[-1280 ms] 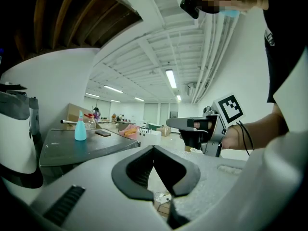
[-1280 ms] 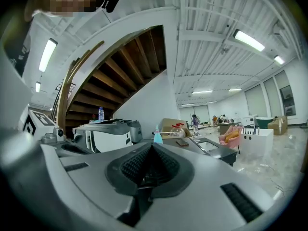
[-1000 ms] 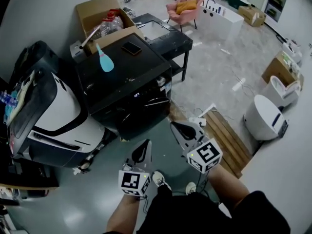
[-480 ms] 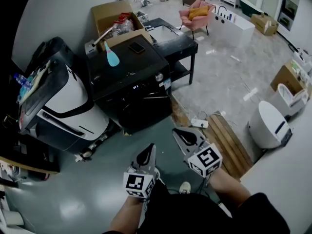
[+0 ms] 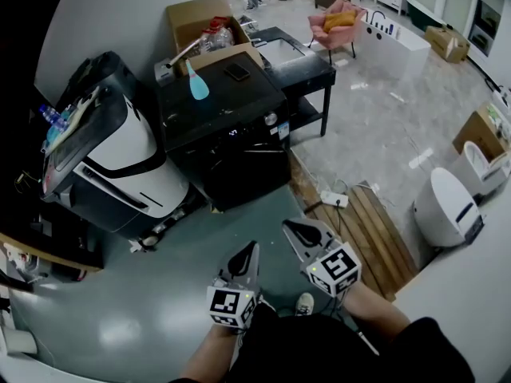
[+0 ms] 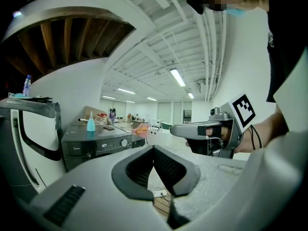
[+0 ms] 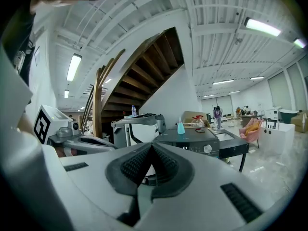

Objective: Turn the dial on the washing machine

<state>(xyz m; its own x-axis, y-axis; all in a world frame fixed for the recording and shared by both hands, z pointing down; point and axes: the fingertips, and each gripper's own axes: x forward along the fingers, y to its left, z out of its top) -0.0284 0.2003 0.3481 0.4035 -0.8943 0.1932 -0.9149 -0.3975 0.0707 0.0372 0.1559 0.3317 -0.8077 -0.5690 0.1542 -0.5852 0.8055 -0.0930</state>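
The black washing machine stands on the floor ahead of me, with its round silver dial on the front panel beside a lit display. The dial also shows in the left gripper view and the right gripper view. My left gripper and right gripper are held side by side, well short of the machine. Both point toward it, nearly level. The left gripper and right gripper are each shut, with nothing between the pads.
A blue bottle and a phone lie on the washer's top. A white and black machine stands to its left, a cardboard box behind, a black table to the right. A wooden pallet and power strip lie by my right gripper.
In the head view the washer now sits higher and smaller, and the gap between it and both grippers has widened. Both grippers stay shut and side by side.
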